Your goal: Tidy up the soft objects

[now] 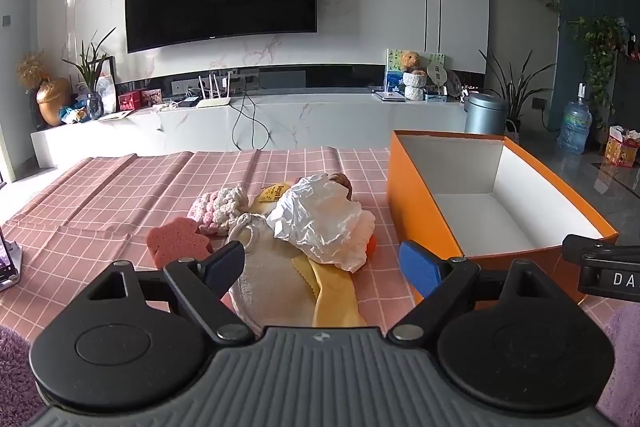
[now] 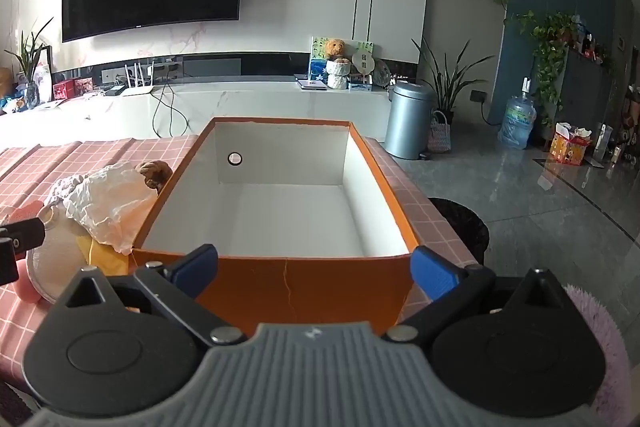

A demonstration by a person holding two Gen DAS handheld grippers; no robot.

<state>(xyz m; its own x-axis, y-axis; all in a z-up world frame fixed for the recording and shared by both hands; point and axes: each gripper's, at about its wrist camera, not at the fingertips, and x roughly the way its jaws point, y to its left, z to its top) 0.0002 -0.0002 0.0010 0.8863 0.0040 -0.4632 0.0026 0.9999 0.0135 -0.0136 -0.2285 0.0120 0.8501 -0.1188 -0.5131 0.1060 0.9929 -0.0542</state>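
Note:
A heap of soft things lies on the pink checked tablecloth [image 1: 120,187]: a crumpled white plastic bag [image 1: 324,219], a pink flower-shaped sponge [image 1: 176,241], a pink and white crocheted piece [image 1: 220,209], a beige mitt [image 1: 272,279], a yellow cloth [image 1: 334,293] and a brown plush [image 1: 342,181]. An open orange box [image 1: 424,211] with a white, empty inside stands to their right. My left gripper [image 1: 322,269] is open and empty, just short of the heap. My right gripper [image 2: 314,271] is open and empty at the near wall of the box [image 2: 288,287]; the bag [image 2: 108,207] lies to its left.
A phone on a stand [image 1: 8,259] sits at the table's left edge. Purple fluffy fabric [image 2: 600,339] lies at the near right. Beyond the table are a TV wall, a white console, a grey bin [image 2: 408,123] and a dark basket [image 2: 464,223] on the floor.

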